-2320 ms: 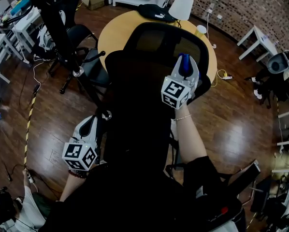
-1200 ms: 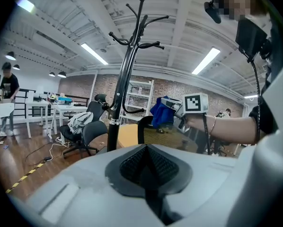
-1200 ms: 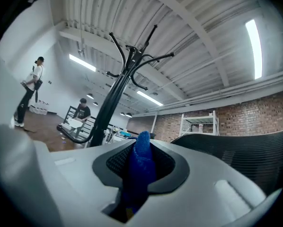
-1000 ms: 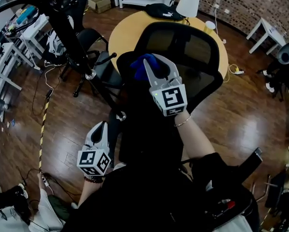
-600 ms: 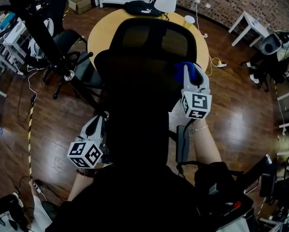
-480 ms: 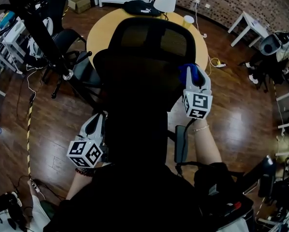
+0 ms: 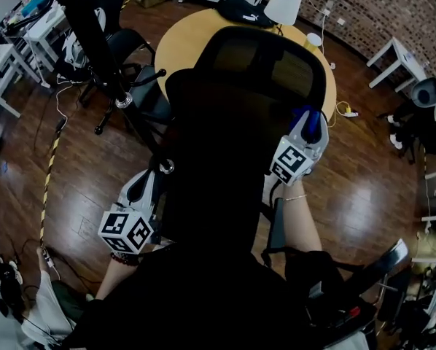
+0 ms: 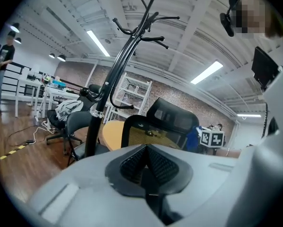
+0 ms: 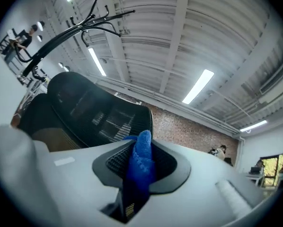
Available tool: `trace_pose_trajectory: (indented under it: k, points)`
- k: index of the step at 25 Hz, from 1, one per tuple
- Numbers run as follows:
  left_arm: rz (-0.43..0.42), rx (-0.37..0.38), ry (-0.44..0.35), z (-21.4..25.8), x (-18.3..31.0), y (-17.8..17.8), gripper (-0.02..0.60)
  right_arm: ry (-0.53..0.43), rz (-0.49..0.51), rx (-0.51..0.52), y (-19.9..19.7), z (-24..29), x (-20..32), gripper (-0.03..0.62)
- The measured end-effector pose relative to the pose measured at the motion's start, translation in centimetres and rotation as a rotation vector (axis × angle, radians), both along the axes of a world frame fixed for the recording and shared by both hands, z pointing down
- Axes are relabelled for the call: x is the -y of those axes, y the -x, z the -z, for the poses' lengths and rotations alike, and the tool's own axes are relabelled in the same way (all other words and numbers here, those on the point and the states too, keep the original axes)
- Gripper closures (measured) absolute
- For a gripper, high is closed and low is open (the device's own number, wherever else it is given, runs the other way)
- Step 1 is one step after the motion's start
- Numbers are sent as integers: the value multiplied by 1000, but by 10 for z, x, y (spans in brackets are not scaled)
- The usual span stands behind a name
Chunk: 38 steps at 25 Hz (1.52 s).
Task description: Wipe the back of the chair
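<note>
Wiping step in hand, by look of it. Right claw (image 7: pixel 311 120) clamped on blue cloth (image 7: pixel 308 114) at right edge of chair back (image 7: pixel 218 137), below headrest (image 7: pixel 265 60); contact unclear. Left claw (image 7: pixel 146 181) closed, holding nothing, low at chair back's left edge. Next, likely: press cloth onto chair back, sweep toward its left edge.

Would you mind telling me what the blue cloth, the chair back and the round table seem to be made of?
Blue cloth: soft, fuzzy pile, likely microfibre.
Chair back: black see-through mesh in a matte, probably plastic, frame.
Round table: smooth, pale yellowish top, wood or laminate; cannot tell which.
</note>
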<state>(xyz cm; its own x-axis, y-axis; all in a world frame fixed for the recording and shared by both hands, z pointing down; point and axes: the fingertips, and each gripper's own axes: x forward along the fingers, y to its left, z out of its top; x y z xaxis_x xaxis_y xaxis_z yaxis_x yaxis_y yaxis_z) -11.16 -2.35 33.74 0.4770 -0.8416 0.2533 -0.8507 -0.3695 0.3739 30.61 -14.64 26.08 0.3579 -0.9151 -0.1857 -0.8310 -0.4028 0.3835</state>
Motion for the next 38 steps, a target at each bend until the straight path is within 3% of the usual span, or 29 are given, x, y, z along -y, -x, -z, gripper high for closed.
trace_pose_trajectory:
  k: [5, 13, 15, 19, 23, 28, 30, 32, 38]
  points:
    - [57, 3, 14, 1, -4, 23, 574, -147, -159, 232, 4, 10, -1, 517]
    - [157, 37, -3, 6, -19, 77, 574, -41, 51, 310, 99, -12, 69, 523]
    - [180, 32, 0, 6, -21, 86, 574, -25, 149, 333, 133, -11, 81, 523]
    - [219, 22, 3, 4, -26, 102, 574, -7, 466, 415, 223, -8, 99, 522]
    - [231, 22, -6, 4, -25, 110, 574, 19, 632, 473, 279, -5, 102, 523]
    - [157, 55, -17, -5, -12, 91, 574, 86, 916, 324, 330, -3, 74, 517]
    - [119, 63, -24, -6, -7, 73, 574, 83, 943, 336, 319, -1, 56, 516]
    - [66, 73, -21, -7, 0, 51, 574, 102, 891, 358, 284, -11, 40, 516]
    - [-149, 59, -10, -11, 5, -34, 574, 192, 483, 350, 90, -70, -10, 516]
